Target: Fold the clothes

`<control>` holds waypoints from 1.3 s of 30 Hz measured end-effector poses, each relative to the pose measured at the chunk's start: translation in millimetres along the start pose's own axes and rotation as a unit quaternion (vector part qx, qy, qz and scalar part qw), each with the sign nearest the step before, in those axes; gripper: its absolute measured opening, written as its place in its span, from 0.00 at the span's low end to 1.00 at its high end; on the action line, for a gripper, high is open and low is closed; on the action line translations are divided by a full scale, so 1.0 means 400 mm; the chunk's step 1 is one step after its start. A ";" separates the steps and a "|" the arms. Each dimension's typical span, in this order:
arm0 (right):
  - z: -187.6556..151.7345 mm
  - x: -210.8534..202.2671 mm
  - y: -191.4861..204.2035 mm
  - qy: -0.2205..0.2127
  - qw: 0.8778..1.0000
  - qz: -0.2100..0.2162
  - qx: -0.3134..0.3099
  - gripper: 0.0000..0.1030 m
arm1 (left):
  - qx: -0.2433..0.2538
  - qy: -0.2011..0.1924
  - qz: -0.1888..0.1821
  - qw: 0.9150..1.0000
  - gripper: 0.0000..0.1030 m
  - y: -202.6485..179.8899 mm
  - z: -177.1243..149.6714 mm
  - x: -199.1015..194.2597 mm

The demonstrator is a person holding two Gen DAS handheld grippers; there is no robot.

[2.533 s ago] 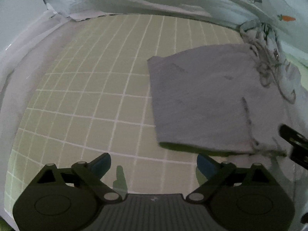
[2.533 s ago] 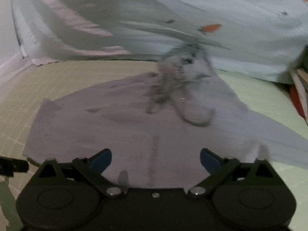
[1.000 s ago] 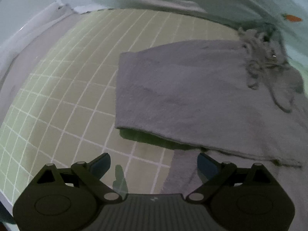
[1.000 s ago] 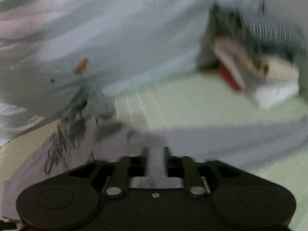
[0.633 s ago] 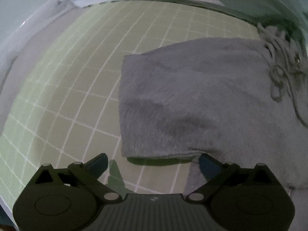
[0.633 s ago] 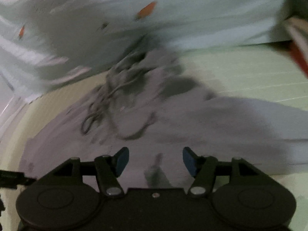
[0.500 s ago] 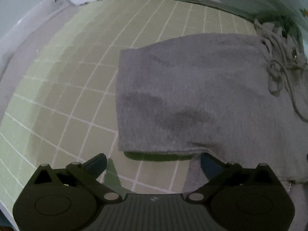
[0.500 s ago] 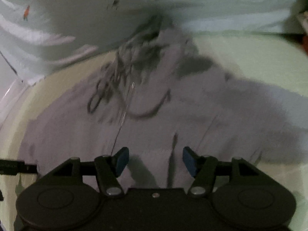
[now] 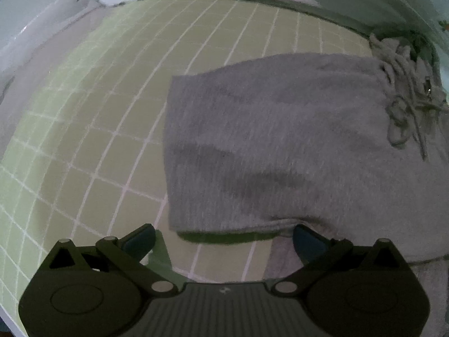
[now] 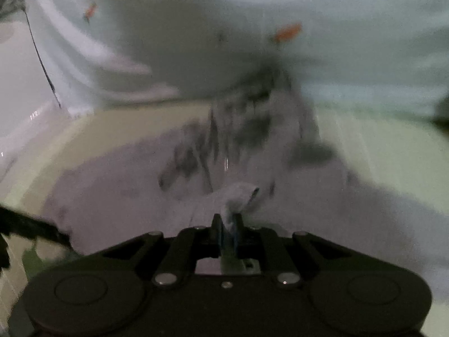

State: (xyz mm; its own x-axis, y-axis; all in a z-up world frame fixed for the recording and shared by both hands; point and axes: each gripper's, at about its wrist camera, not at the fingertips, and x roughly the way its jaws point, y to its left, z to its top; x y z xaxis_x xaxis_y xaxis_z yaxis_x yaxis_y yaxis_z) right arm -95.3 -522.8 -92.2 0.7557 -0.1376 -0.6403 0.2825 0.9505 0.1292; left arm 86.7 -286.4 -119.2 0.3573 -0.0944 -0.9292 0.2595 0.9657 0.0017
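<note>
I see a plain grey garment (image 9: 280,140) with a paler grey drawstring (image 9: 398,112), on a yellow-green mat (image 9: 112,112) ruled in white squares. Behind it is pale mint fabric (image 10: 350,14) dotted with small orange marks. My black left tool (image 9: 223,240) has blue pads (image 9: 306,241).

Dim light, fisheye-curved edges, right wrist view motion-blurred

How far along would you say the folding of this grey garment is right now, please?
Done: the grey garment lies doubled over on the green grid mat, one layer's edge lifted over another near the camera. In hand: the right gripper has just closed, pinching a fold of the cloth; the left gripper hovers open by the near edge, gripping nothing. Left: the next fold, and the drawstrings remain tangled.
</note>
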 end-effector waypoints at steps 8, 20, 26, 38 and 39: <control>0.079 -0.121 -0.218 -0.082 0.985 -0.112 0.103 0.08 | 0.020 -0.117 -0.001 0.993 1.00 -0.035 0.104 -0.110; -0.087 -0.095 -0.565 0.014 0.917 -0.271 0.293 0.62 | 0.073 -0.068 -0.006 0.995 1.00 -0.135 0.096 -0.042; -0.112 -0.055 -0.560 0.020 0.913 -0.250 0.321 0.70 | 0.088 -0.041 0.008 0.995 1.00 -0.148 0.082 -0.002; -0.090 -0.020 -0.563 0.030 0.927 -0.271 0.258 0.13 | 0.045 -0.009 -0.004 0.999 1.00 -0.116 0.069 0.041; -0.088 -0.024 -0.564 0.027 0.928 -0.265 0.260 0.11 | 0.040 -0.009 -0.008 0.999 1.00 -0.113 0.067 0.042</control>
State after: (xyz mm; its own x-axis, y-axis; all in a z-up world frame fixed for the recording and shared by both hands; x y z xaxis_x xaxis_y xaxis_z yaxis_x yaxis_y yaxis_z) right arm -186.9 -726.1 -141.7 0.4024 -0.5204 -0.7532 0.8637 0.4884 0.1240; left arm 105.0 -338.1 -125.2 0.3688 -0.1150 -0.9224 0.3364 0.9416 0.0172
